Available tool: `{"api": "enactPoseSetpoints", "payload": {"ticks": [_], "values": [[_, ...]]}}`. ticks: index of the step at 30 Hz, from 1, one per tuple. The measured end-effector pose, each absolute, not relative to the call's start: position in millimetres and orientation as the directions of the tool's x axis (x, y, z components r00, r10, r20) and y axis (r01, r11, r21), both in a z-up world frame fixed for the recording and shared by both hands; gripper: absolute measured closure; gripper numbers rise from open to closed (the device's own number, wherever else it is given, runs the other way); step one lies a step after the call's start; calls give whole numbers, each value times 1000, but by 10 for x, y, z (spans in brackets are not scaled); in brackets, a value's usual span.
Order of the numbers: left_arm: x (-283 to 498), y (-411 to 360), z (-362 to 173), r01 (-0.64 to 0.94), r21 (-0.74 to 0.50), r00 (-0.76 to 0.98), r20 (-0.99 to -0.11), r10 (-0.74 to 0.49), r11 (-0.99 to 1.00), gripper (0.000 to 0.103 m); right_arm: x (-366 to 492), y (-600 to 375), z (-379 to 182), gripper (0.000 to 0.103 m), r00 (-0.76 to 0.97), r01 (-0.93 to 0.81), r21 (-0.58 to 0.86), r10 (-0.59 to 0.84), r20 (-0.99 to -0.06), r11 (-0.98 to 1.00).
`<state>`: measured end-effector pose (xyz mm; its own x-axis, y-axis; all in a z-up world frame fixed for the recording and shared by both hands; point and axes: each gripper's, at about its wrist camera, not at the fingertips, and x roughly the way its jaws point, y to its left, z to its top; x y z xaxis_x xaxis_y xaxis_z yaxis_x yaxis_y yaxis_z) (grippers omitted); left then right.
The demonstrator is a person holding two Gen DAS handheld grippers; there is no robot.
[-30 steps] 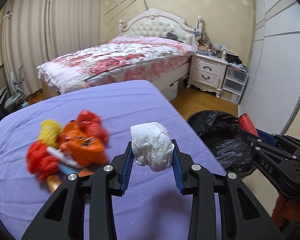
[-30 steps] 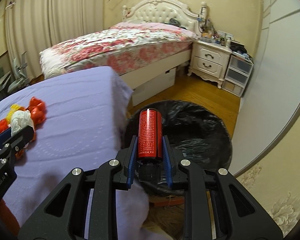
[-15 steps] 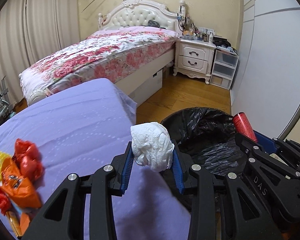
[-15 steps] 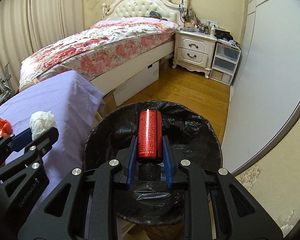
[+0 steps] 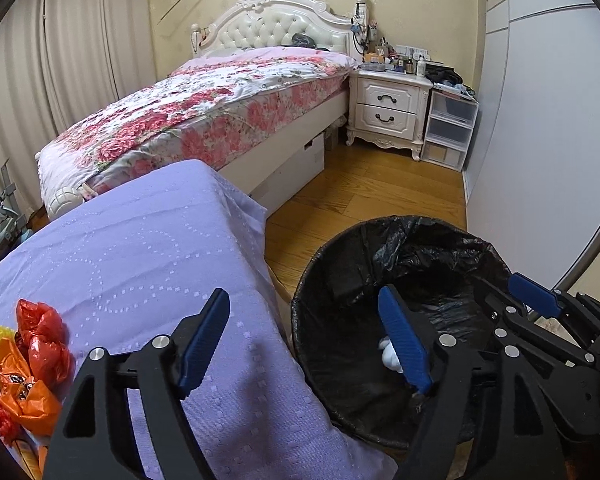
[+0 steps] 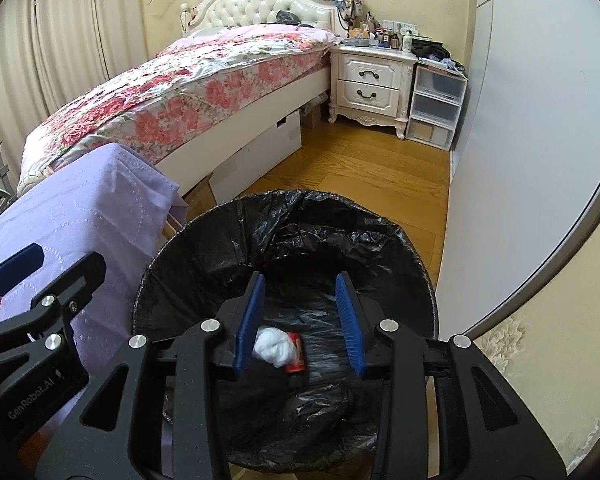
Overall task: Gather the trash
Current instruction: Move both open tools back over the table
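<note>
My left gripper hangs over the table edge and the rim of the black-lined trash bin; its jaws are opening with nothing between them. My right gripper is above the bin, jaws opening and empty. Below, a white crumpled paper wad and a red can lie inside the bag. The wad shows partly behind my left finger. Red, orange and yellow wrappers stay piled on the purple-clothed table.
A bed with a floral cover stands behind the table. A white nightstand and plastic drawers are at the back. A grey wardrobe door runs along the right, with wooden floor between.
Both grippers moved right over the bin and opened. The white wad left my left gripper and the red can left my right gripper; both now lie in the bin.
</note>
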<state>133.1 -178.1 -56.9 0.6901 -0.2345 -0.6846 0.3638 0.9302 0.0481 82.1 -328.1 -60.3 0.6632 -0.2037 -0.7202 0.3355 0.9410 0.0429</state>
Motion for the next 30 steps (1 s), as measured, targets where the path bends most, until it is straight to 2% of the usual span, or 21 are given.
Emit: {"api": "enactPoseSetpoints", "payload": {"ticks": [8, 18, 30], "values": [[1276, -1617, -502, 324, 46, 699, -685, -206, 945, 25, 718, -3229, -516, 52, 670, 346, 30, -224, -708, 938], [1067, -1048, -413, 231, 86, 728, -676, -114, 969, 25, 608, -2842, -471, 49, 683, 272, 49, -157, -713, 961], [721, -68, -362, 63, 103, 746, -665, 22, 993, 25, 538, -1985, -350, 49, 707, 89, 71, -13, -707, 994]]}}
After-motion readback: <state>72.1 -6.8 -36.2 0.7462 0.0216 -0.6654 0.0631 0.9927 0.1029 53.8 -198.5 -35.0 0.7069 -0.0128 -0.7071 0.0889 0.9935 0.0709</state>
